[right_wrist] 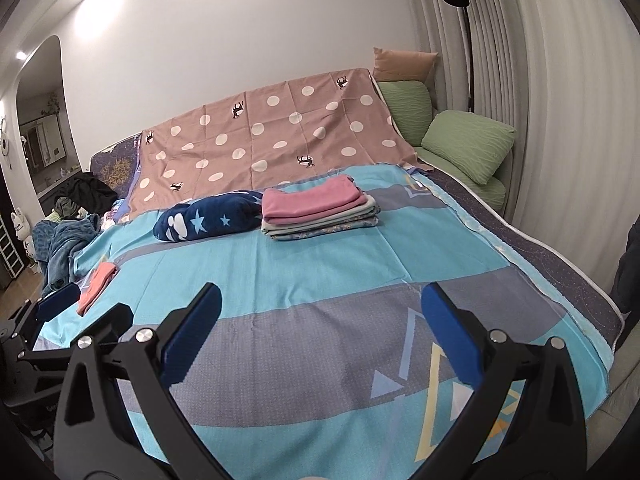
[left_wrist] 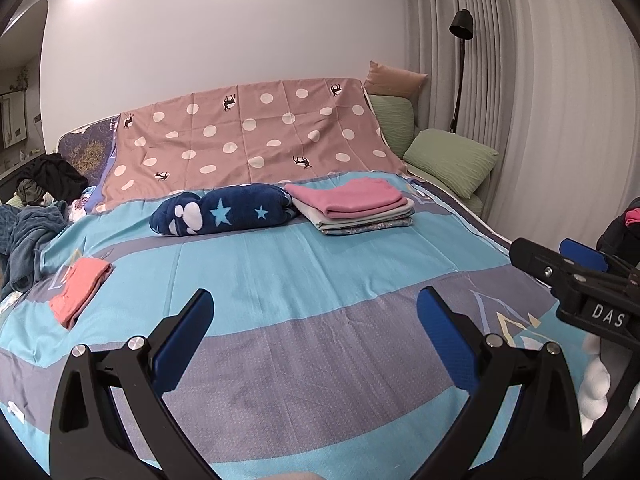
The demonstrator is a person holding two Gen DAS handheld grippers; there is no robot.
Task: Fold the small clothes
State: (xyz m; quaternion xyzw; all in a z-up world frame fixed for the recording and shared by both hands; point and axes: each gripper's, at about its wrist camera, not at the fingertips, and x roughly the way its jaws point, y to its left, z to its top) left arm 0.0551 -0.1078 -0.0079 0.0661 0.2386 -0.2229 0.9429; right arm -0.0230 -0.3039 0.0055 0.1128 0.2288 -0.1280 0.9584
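A stack of folded clothes with a pink piece on top lies at the far middle of the bed; it also shows in the right wrist view. A folded salmon garment lies at the bed's left side, also in the right wrist view. My left gripper is open and empty above the blue and grey bedsheet. My right gripper is open and empty above the same sheet. Each gripper shows at the edge of the other's view: the right, the left.
A dark blue starred blanket roll lies beside the stack. A pink dotted cloth drapes the headboard. Green pillows sit at the right, loose clothes pile at the left. A floor lamp stands by the curtain.
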